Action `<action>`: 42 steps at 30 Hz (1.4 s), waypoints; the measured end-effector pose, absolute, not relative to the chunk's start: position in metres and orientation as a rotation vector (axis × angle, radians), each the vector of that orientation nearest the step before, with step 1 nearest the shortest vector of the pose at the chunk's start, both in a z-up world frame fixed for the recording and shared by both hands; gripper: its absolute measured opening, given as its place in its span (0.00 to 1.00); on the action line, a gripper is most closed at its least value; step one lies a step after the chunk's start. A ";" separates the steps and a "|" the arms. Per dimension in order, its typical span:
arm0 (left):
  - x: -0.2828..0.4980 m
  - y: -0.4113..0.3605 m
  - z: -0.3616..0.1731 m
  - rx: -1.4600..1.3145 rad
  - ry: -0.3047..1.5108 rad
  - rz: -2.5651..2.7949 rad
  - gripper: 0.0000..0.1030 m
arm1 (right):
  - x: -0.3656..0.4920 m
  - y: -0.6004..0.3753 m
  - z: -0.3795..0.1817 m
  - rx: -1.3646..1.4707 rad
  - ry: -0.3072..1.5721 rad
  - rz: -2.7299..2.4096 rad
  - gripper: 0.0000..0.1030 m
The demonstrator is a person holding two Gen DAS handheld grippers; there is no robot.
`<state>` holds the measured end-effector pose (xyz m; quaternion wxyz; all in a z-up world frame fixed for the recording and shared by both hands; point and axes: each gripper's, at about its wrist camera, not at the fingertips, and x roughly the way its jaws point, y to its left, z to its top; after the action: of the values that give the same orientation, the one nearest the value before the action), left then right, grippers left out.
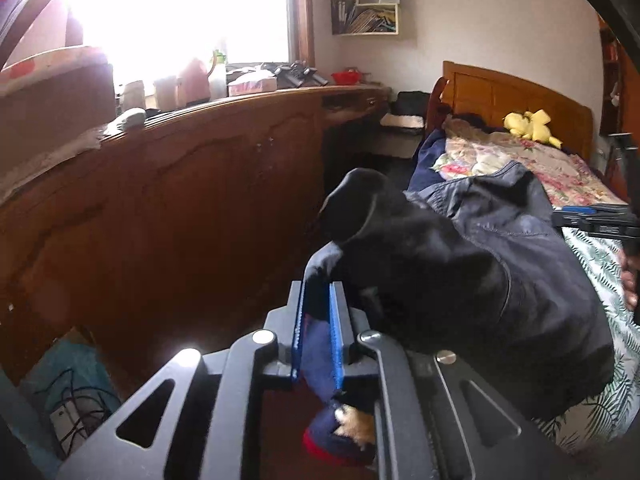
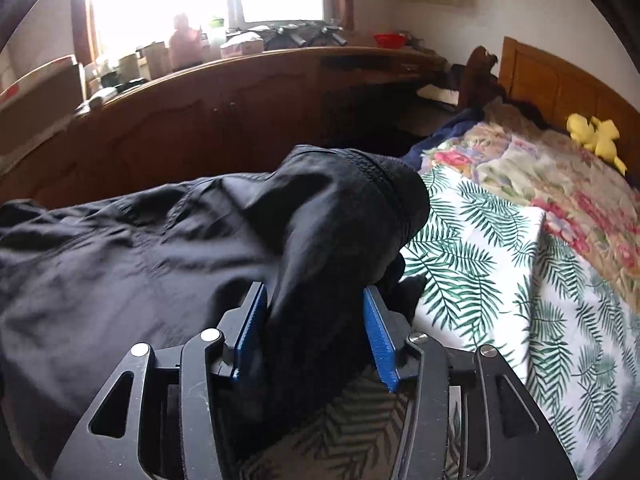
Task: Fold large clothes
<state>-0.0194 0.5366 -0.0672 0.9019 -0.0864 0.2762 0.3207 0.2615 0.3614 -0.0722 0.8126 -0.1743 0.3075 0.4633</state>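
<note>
One dark jacket [image 2: 168, 248] is seen on one bed [image 2: 472, 240], along with two grippers [image 1: 318, 312] [image 2: 316, 320], one yellow plush toy [image 2: 596, 136] and one red bowl [image 2: 389, 39].

The bed [image 2: 516, 248] has a wooden headboard [image 2: 560, 80] and a white sheet printed with green palm fronds [image 2: 480, 240]. A dark jacket [image 2: 140, 260] lies on the sheet across the near part, hanging over the bed's edge toward the cabinets. Farther up, a floral quilt [image 2: 560, 184] covers the mattress, with a yellow plush toy [image 2: 596, 136] lying on it near the headboard. Some dark blue cloth [image 1: 430, 152] is bunched at the quilt's edge on the cabinet side.
</note>
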 end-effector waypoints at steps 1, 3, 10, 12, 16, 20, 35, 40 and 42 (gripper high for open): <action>-0.022 0.535 -0.067 -0.175 0.574 0.672 0.10 | 0.256 0.357 -0.071 -0.377 0.651 0.996 0.49; -0.027 0.530 -0.065 -0.175 0.573 0.675 0.11 | 0.243 0.352 -0.067 -0.383 0.637 1.018 0.49; -0.040 0.497 -0.043 -0.130 0.534 0.678 0.21 | 0.204 0.333 -0.051 -0.390 0.594 1.105 0.51; -0.040 0.484 -0.035 -0.119 0.529 0.678 0.24 | 0.192 0.326 -0.046 -0.387 0.581 1.127 0.52; -0.041 0.462 -0.022 -0.101 0.512 0.664 0.28 | 0.174 0.306 -0.035 -0.376 0.558 1.159 0.54; -0.041 0.430 -0.002 -0.095 0.460 0.660 0.29 | 0.161 0.282 -0.025 -0.365 0.532 1.168 0.63; -0.018 0.354 0.023 -0.124 0.441 0.541 0.29 | 0.149 0.198 -0.002 -0.306 0.474 1.128 0.82; -0.003 0.333 0.025 -0.104 0.447 0.505 0.29 | 0.148 0.169 -0.003 -0.284 0.471 1.107 0.86; 0.004 0.319 0.023 -0.095 0.455 0.490 0.29 | 0.147 0.156 -0.004 -0.277 0.466 1.092 0.88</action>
<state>0.0045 0.3195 0.0231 0.9435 -0.0467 0.2231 0.2406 0.1475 0.1563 -0.0036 0.8198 -0.1299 0.2188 0.5130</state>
